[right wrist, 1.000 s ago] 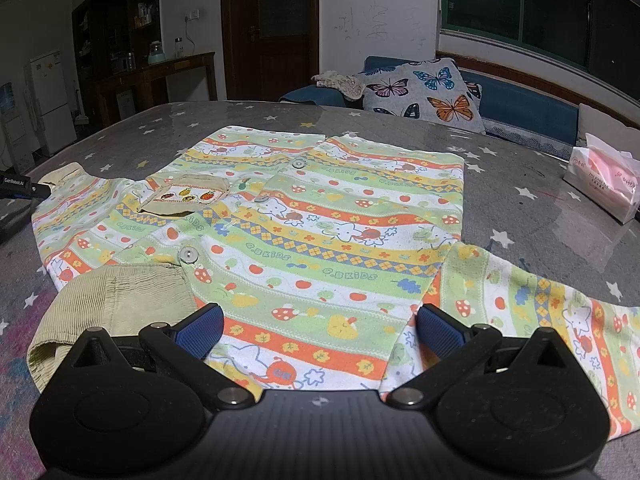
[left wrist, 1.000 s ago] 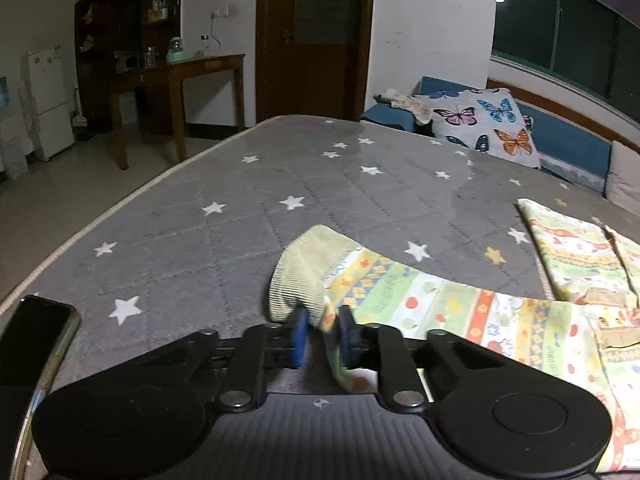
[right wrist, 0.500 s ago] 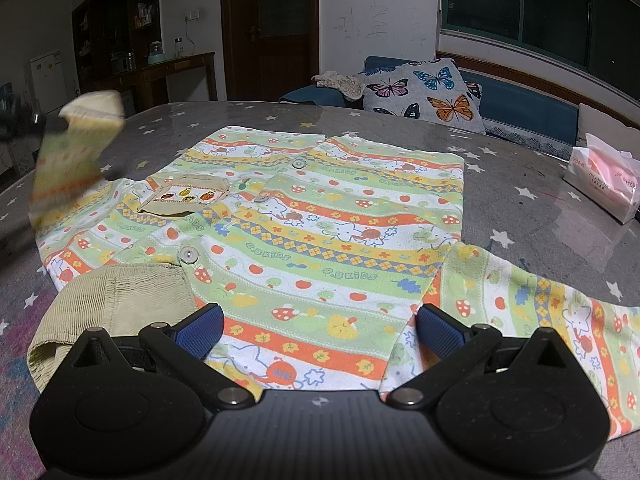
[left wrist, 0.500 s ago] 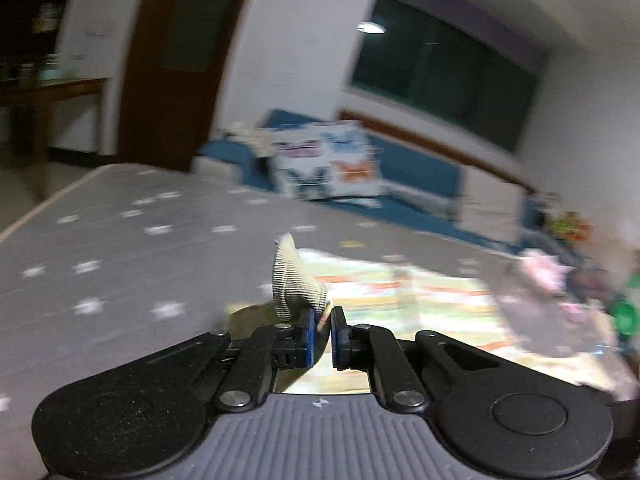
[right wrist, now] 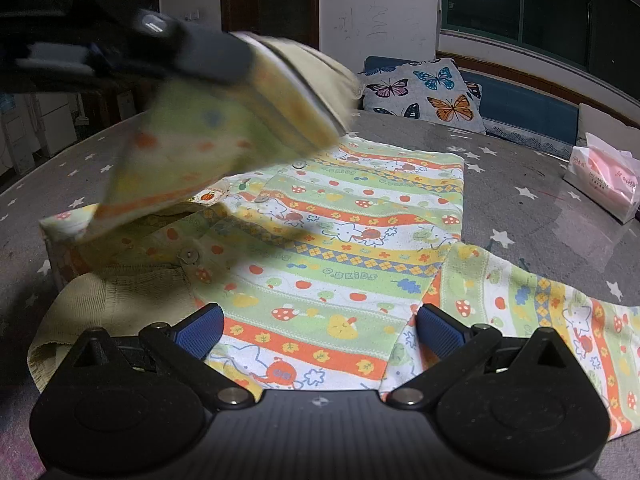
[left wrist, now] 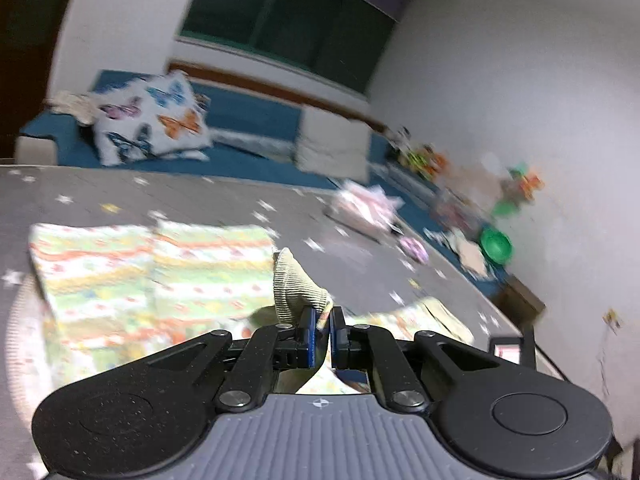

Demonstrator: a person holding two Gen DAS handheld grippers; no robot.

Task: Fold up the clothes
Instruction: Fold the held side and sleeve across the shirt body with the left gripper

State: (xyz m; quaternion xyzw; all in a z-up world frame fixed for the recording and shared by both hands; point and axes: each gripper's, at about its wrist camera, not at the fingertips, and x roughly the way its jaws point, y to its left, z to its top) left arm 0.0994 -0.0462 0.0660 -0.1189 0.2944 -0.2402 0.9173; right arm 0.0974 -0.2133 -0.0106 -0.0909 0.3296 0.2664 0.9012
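Observation:
A child's striped cartoon-print shirt (right wrist: 352, 240) lies front up on the grey star-patterned bed (right wrist: 520, 200). My left gripper (left wrist: 324, 330) is shut on the beige ribbed cuff (left wrist: 294, 288) of one sleeve. In the right wrist view that sleeve (right wrist: 224, 136) hangs lifted and blurred over the shirt's body, with the left gripper's body (right wrist: 132, 40) above it. My right gripper (right wrist: 318, 324) stands open low over the shirt's near hem, nothing between its fingers. The other sleeve (right wrist: 540, 312) lies flat at the right, and the ribbed collar (right wrist: 104, 304) at the near left.
A butterfly-print pillow (right wrist: 432, 94) sits on a blue bench beyond the bed. A pink tissue pack (right wrist: 604, 176) rests on the bed at the right. Toys and a green bowl (left wrist: 496, 245) line the wall in the left wrist view.
My left gripper has lifted the sleeve off the bed and swung it rightward over the shirt's body. The right gripper has stayed still and open.

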